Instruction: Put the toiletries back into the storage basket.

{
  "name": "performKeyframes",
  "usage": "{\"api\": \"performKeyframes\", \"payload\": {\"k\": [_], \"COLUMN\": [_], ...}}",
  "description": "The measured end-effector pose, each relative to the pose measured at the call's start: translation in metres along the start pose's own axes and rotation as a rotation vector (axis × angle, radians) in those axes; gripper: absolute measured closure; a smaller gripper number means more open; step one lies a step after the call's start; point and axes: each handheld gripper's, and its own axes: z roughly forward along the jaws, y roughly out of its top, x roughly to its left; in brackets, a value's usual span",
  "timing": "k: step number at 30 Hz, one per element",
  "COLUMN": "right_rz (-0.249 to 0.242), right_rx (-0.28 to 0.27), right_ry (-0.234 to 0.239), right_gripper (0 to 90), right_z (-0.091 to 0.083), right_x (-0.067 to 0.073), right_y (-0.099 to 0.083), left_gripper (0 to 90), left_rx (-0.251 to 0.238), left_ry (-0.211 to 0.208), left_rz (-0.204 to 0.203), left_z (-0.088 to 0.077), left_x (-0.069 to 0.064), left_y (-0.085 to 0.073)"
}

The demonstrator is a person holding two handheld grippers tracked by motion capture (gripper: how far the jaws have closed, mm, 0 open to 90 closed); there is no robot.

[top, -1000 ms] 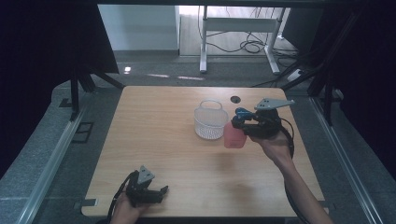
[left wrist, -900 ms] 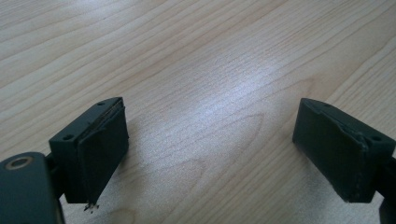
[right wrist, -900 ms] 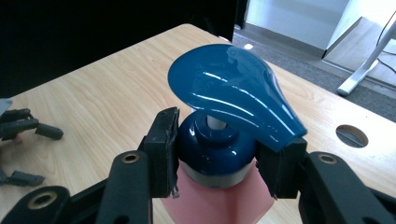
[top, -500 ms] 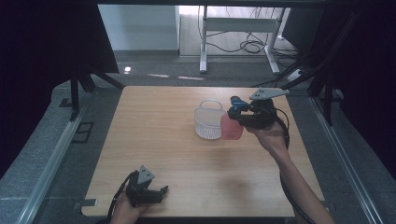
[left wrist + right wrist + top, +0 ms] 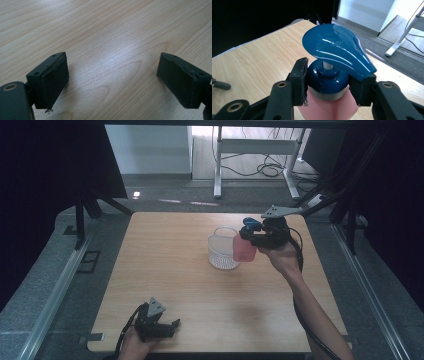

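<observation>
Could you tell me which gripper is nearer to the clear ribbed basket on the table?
The right gripper, shut on the pink pump bottle, is right beside the basket. The left gripper rests open at the table's near edge, far off.

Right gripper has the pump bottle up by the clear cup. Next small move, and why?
Probably carry the bottle a little further left until its blue pump head is over the cup. The right gripper clamps the bottle's collar, and the bottle hangs against the cup's right side, not above its mouth. The left gripper is open near the table's front edge.
</observation>
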Motion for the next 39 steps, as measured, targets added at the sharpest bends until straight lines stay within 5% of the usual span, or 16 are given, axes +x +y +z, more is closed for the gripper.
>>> {"api": "performKeyframes", "payload": {"k": [39], "right_rz": [0.007], "right_rx": [0.003], "right_ry": [-0.026], "right_gripper": [52.8], "right_z": [0.056], "right_x": [-0.014], "right_y": [0.014], "left_gripper": [10.2], "left_rx": [0.002], "left_ry": [-0.002], "left_rz": [0.001], "left_z": [0.0], "left_x": [0.0], "left_y": [0.0]}}
